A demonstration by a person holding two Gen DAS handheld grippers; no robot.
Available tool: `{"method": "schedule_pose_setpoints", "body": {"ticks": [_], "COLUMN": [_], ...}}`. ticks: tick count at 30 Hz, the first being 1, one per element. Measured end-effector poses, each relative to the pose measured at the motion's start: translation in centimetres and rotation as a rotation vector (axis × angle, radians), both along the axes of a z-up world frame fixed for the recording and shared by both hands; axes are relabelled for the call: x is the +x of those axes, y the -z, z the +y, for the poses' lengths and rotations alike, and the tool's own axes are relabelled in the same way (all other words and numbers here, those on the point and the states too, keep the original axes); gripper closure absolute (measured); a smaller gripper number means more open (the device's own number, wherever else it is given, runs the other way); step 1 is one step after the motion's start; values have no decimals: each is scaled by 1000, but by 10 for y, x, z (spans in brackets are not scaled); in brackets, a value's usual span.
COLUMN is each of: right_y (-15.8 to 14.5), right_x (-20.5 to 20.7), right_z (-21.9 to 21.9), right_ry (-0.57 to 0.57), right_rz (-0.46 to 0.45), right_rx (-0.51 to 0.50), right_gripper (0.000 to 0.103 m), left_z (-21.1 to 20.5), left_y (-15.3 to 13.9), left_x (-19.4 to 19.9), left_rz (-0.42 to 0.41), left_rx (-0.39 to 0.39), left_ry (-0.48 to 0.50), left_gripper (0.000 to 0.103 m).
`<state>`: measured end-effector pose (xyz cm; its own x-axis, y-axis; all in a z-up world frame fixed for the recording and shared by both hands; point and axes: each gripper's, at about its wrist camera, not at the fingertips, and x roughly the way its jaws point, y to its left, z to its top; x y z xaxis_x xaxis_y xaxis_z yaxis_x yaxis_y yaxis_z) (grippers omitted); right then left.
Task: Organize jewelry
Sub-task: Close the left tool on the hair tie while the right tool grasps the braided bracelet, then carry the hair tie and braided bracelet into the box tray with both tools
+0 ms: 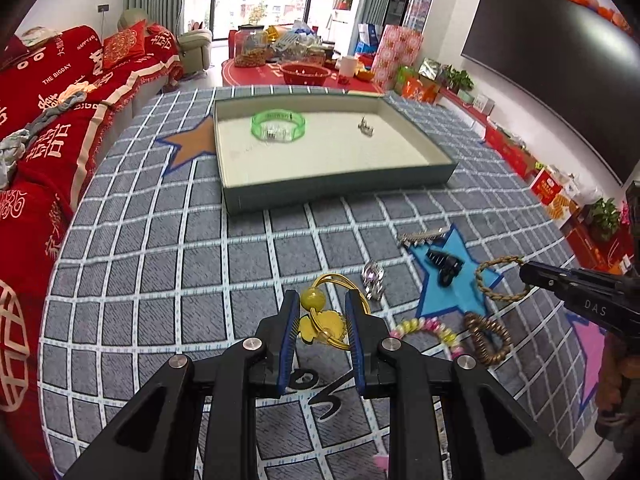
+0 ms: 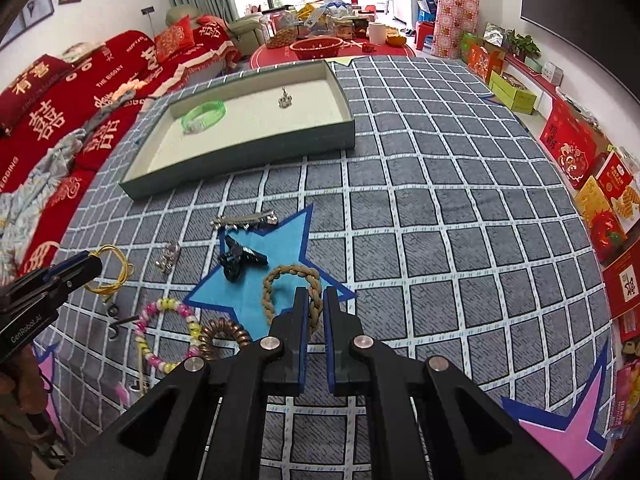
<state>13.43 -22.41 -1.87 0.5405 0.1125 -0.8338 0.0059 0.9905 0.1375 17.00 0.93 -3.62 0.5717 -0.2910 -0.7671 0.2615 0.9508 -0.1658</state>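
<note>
A shallow grey-green tray (image 1: 340, 190) (image 2: 240, 160) with a white floor holds a green bangle (image 1: 278, 125) (image 2: 203, 115) and a small silver piece (image 1: 366, 127) (image 2: 285, 99). My left gripper (image 1: 323, 304) is open, its fingers either side of a yellow hair tie with a bead and flower (image 1: 320, 312) (image 2: 110, 270) lying on the cloth. My right gripper (image 2: 316, 302) (image 1: 528, 270) is shut on a brown braided bracelet (image 2: 290, 286) (image 1: 498, 280) that lies on the blue star (image 2: 272, 264). Loose nearby: black clip (image 2: 240, 260), silver comb clip (image 2: 244, 220), silver ring piece (image 1: 374, 278), pastel bead bracelet (image 2: 168, 334), brown coil tie (image 2: 224, 340).
The checked grey cloth (image 2: 440, 220) covers the table. A red sofa (image 1: 60, 120) runs along the left edge. A red side table with a bowl and jars (image 1: 304, 64) stands beyond the tray. Boxes and plants (image 2: 580, 160) line the right wall.
</note>
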Motion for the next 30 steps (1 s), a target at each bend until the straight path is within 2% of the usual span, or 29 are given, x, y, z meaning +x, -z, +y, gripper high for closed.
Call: {"method": "schedule_pose_setpoints", "body": {"ticks": [9,18,24,30], "right_y": [-32,-61,-70,-60], "right_x": [20,71,120,169], "right_z": [-1,5,15,23], "right_ry": [-16,-32,-48,-56], "right_rz": [-60,-113,-132,-111], "right_rx": [60,101,84,71], "right_gripper": [95,95,95,95], "left_z": [-1,-5,-8,-11], "left_y": [-27,-50,-43,-25], "left_x": [16,66,110,152], "left_rz": [-48,-94,-82,-46], "left_rx": [-27,-32,-4,10], "left_ry": [17,-5,-16,-34], "left_gripper": [66,66,66,66]}}
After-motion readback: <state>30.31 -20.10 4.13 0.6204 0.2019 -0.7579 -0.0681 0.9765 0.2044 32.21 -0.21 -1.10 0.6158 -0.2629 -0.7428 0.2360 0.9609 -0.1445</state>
